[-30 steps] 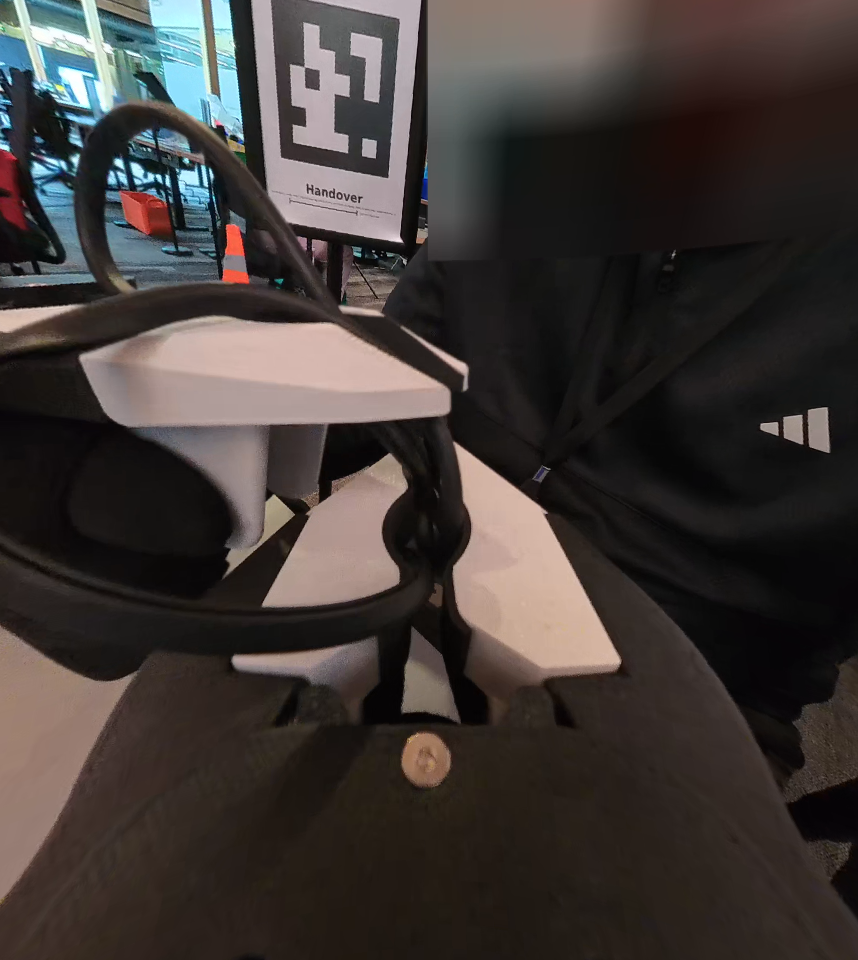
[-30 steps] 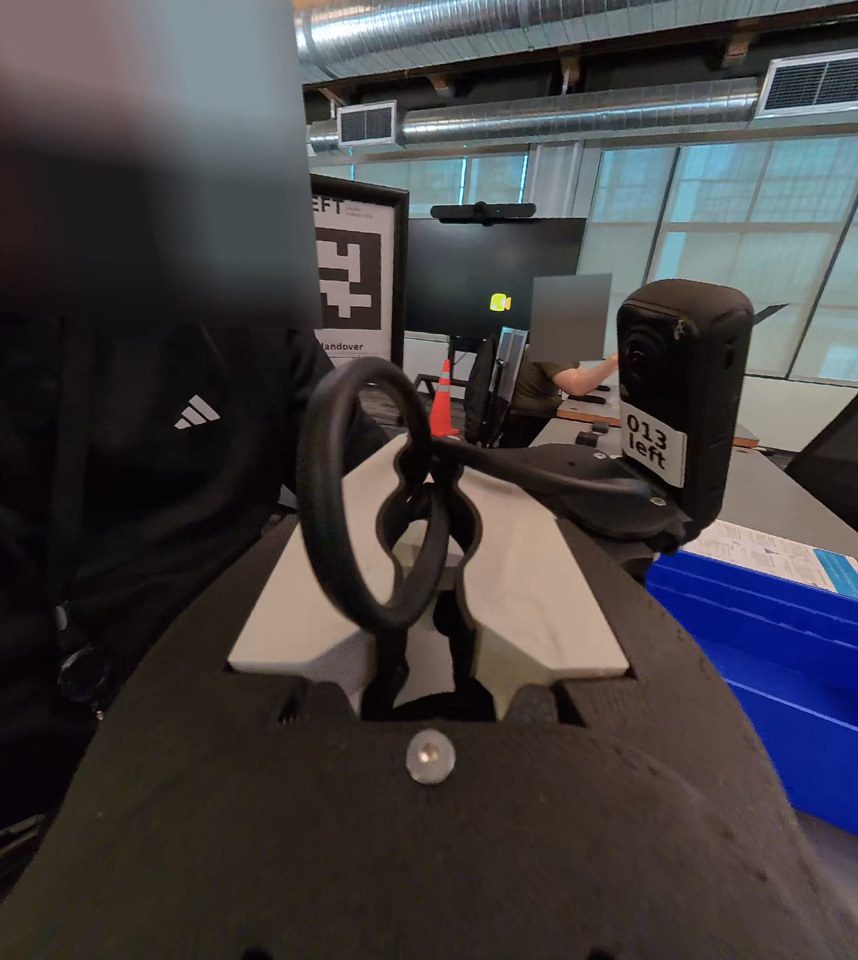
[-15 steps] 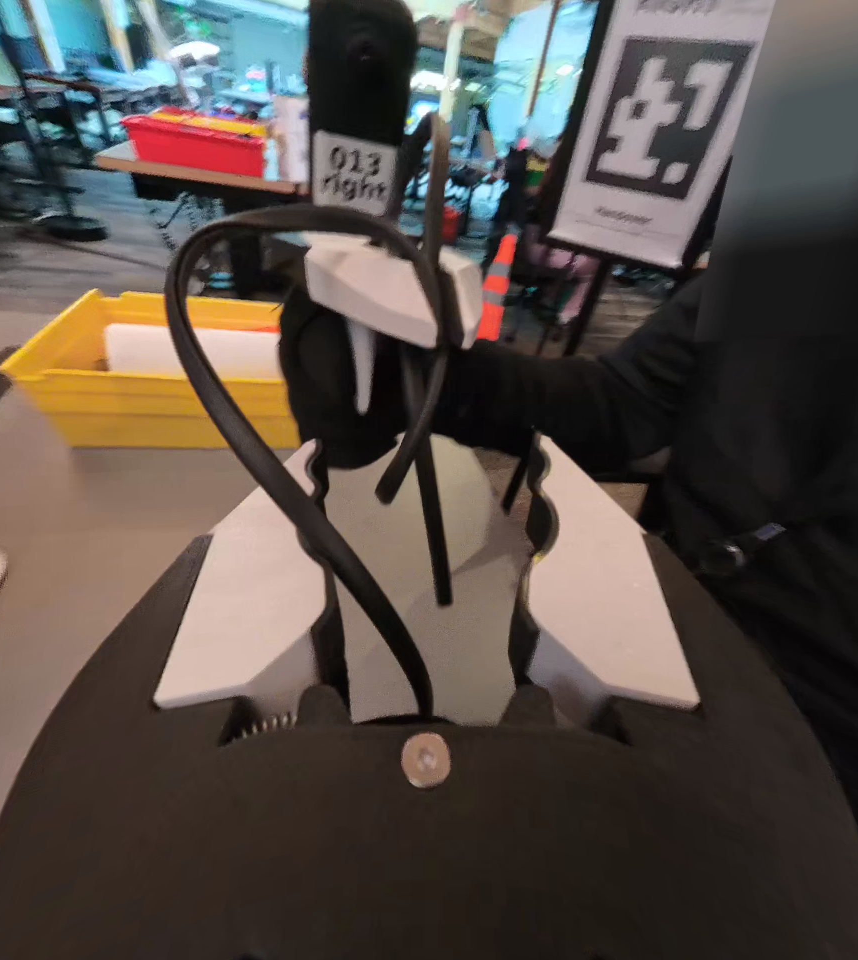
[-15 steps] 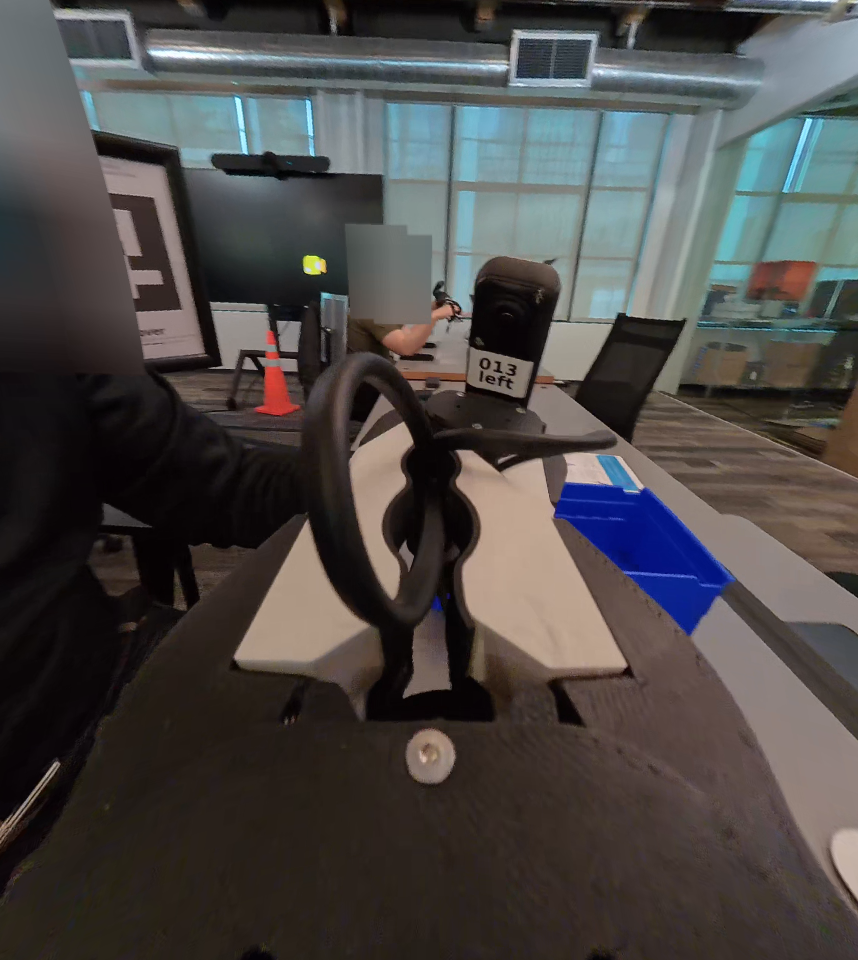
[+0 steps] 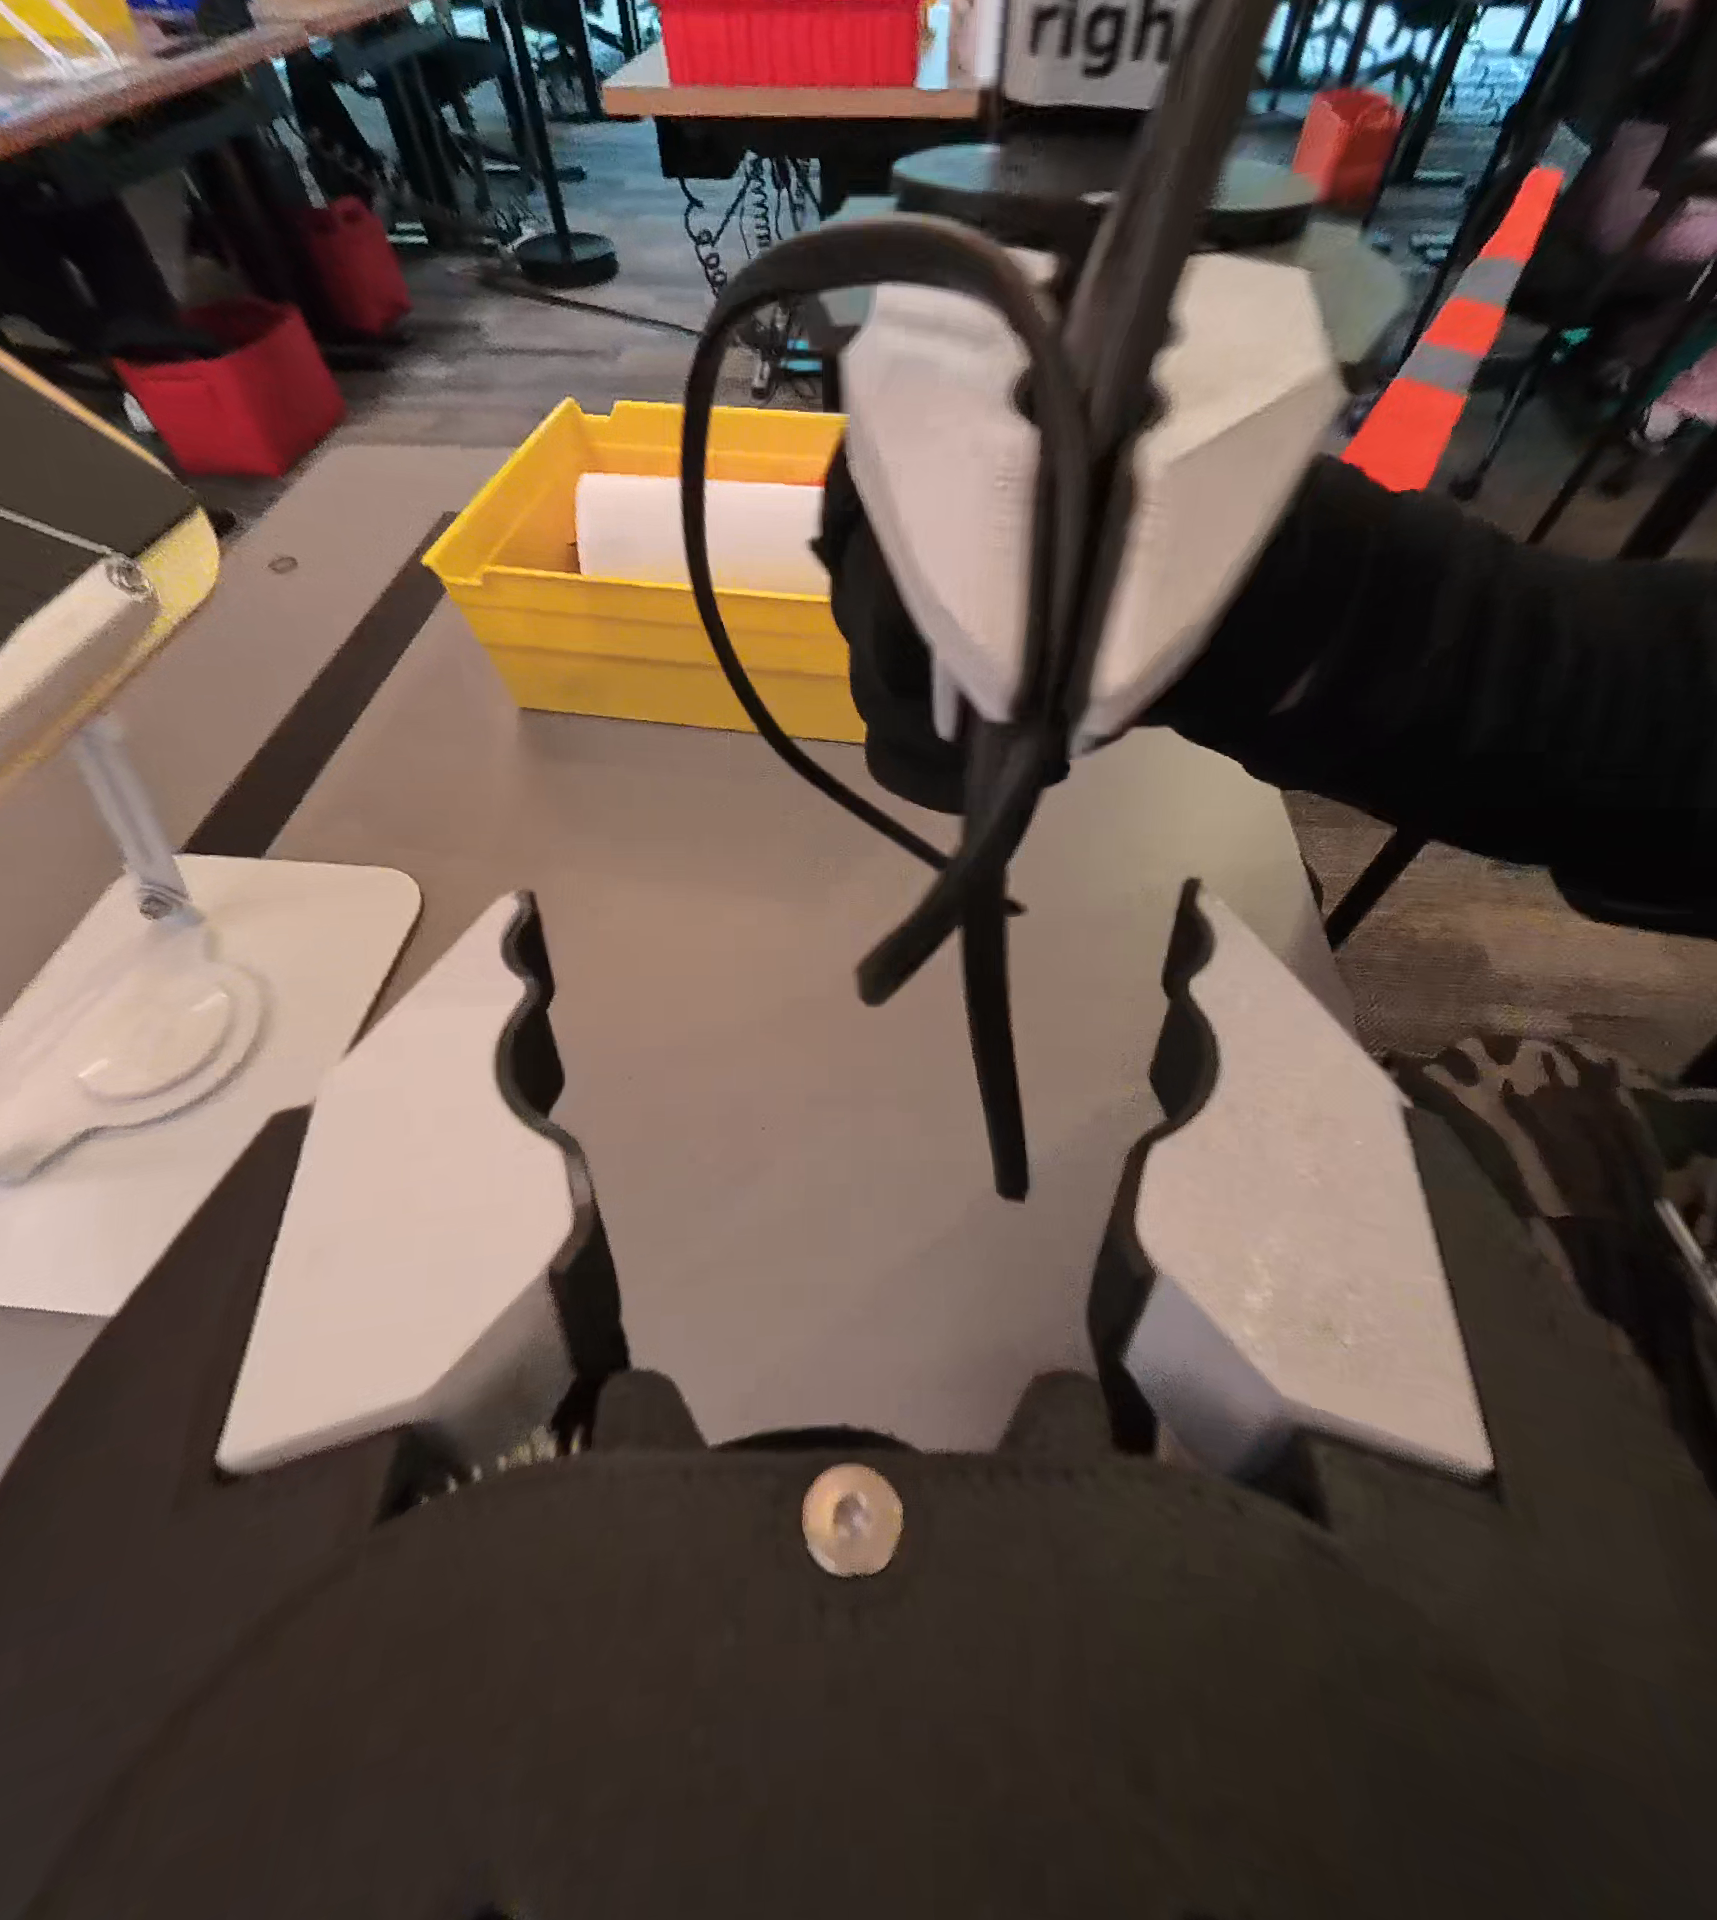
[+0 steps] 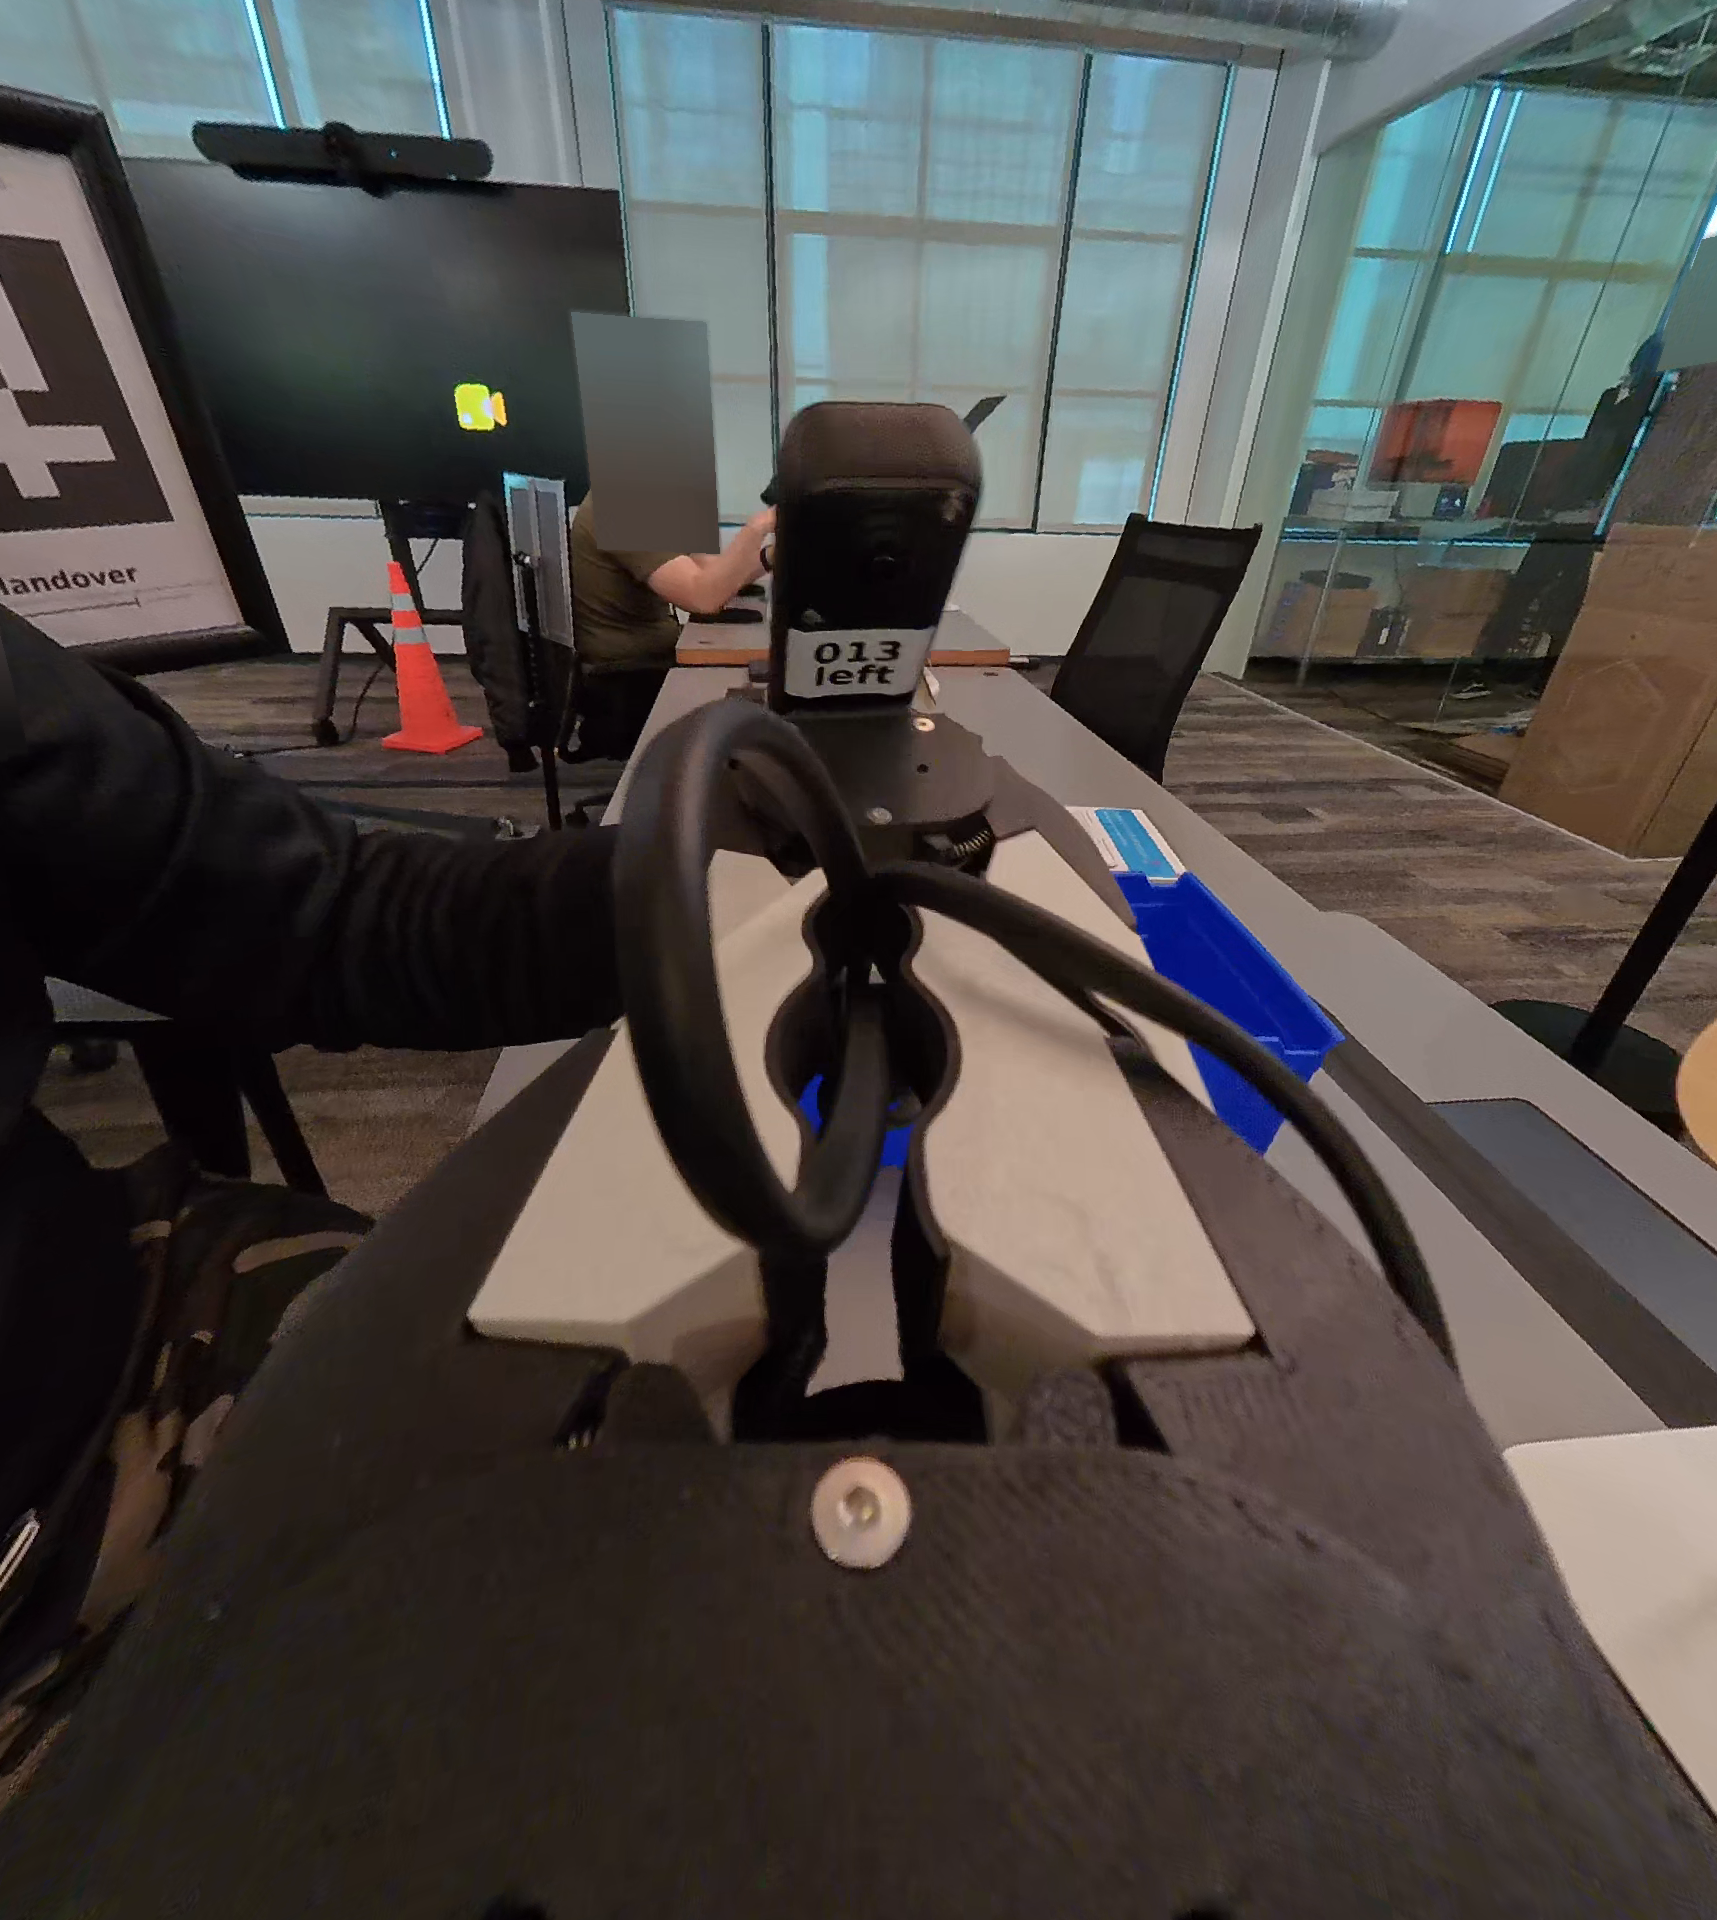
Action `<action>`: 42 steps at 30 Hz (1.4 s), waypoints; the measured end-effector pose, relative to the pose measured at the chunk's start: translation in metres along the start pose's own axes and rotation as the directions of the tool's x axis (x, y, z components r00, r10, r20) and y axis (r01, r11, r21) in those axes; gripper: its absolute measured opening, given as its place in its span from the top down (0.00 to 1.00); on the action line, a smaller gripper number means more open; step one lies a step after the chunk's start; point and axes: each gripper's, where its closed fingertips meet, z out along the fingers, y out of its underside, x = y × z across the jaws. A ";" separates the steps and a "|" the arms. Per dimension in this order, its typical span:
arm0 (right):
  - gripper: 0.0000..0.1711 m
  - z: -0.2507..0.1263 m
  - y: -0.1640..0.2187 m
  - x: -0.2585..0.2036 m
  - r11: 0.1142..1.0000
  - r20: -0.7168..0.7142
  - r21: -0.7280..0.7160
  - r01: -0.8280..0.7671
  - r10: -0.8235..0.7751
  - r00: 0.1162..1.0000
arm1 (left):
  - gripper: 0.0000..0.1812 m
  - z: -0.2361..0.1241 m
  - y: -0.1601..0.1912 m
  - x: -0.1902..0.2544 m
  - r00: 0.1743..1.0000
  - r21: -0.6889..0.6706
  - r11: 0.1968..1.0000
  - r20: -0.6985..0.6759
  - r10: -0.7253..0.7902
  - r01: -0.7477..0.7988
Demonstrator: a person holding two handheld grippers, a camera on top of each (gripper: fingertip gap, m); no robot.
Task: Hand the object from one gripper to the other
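The object is a black looped cable (image 5: 994, 1039). My right gripper (image 5: 1036, 727) is shut on it, and its white fingers pinch the cable where the strands cross. The loop arcs up to the left and two loose ends hang down. My left gripper (image 5: 854, 914) is open and empty, jaws wide apart, just below and short of the hanging ends. In the right wrist view the right gripper (image 6: 859, 894) clamps the cable (image 6: 667, 987) near its fingertips. The left gripper's camera body (image 6: 869, 540) stands just beyond; its fingers are hidden.
Both grippers are over a grey table (image 5: 781, 1195). On the table stand a yellow bin (image 5: 646, 644) holding a white roll (image 5: 688, 530), a white lamp base (image 5: 158, 987) and a blue bin (image 6: 1218, 977). An orange cone (image 6: 418, 675) and a seated person (image 6: 625, 592) are farther back. Spacing between my two grippers at the tips: around 7 cm.
My left gripper opened, let go of the cable and drew back from it. My right gripper stayed shut on the cable and now holds it alone.
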 end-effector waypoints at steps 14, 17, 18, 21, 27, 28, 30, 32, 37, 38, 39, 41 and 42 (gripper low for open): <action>1.00 0.002 0.003 0.029 0.997 -0.202 -0.036 -0.070 0.061 0.978 | 0.76 -0.020 -0.025 -0.030 0.910 0.014 0.971 0.352 0.219 -0.239; 1.00 0.004 0.002 0.038 0.995 -0.264 0.002 -0.097 0.094 0.960 | 0.85 -0.017 -0.022 -0.036 0.868 -0.043 0.964 0.426 0.254 -0.261; 0.99 0.005 0.001 0.040 0.995 -0.281 0.014 -0.098 0.098 0.955 | 0.85 -0.018 -0.022 -0.039 0.853 -0.049 0.963 0.453 0.258 -0.265; 1.00 0.007 0.001 0.044 0.992 -0.316 0.044 -0.114 0.123 0.941 | 0.89 -0.020 -0.022 -0.044 0.824 -0.074 0.961 0.501 0.265 -0.265; 1.00 0.009 0.001 0.046 0.989 -0.328 0.069 -0.132 0.148 0.933 | 0.99 -0.023 -0.021 -0.048 0.816 -0.074 0.968 0.526 0.242 -0.240; 1.00 0.009 0.000 0.045 0.988 -0.322 0.073 -0.133 0.149 0.935 | 0.99 -0.023 -0.022 -0.048 0.817 -0.068 0.968 0.525 0.239 -0.240; 0.98 0.009 -0.001 0.045 0.989 -0.324 0.078 -0.127 0.145 0.935 | 0.99 -0.023 -0.022 -0.047 0.833 -0.055 0.973 0.509 0.219 -0.222; 0.86 0.010 -0.001 0.044 0.988 -0.306 0.060 -0.140 0.151 0.940 | 0.99 -0.025 -0.022 -0.048 0.858 -0.019 0.983 0.485 0.169 -0.183; 0.64 0.011 0.010 0.044 0.990 -0.320 -0.061 -0.128 0.102 0.942 | 0.99 -0.041 -0.026 -0.055 0.912 0.104 0.994 0.410 -0.001 -0.046; 0.60 0.011 0.013 0.043 0.989 -0.319 -0.091 -0.119 0.085 0.944 | 0.99 -0.045 -0.027 -0.058 0.914 0.114 0.993 0.405 -0.017 -0.032; 0.57 0.011 0.018 0.041 0.984 -0.313 -0.137 -0.117 0.069 0.947 | 0.99 -0.049 -0.026 -0.060 0.915 0.115 0.993 0.403 -0.026 -0.022; 0.58 0.013 0.031 0.026 0.962 -0.238 -0.255 -0.099 0.036 0.971 | 0.99 -0.057 -0.026 -0.066 0.909 0.113 0.993 0.415 -0.037 -0.011; 0.60 0.013 0.036 0.019 0.950 -0.208 -0.305 -0.069 0.004 0.978 | 0.99 -0.061 -0.025 -0.068 0.905 0.100 0.995 0.423 -0.036 -0.007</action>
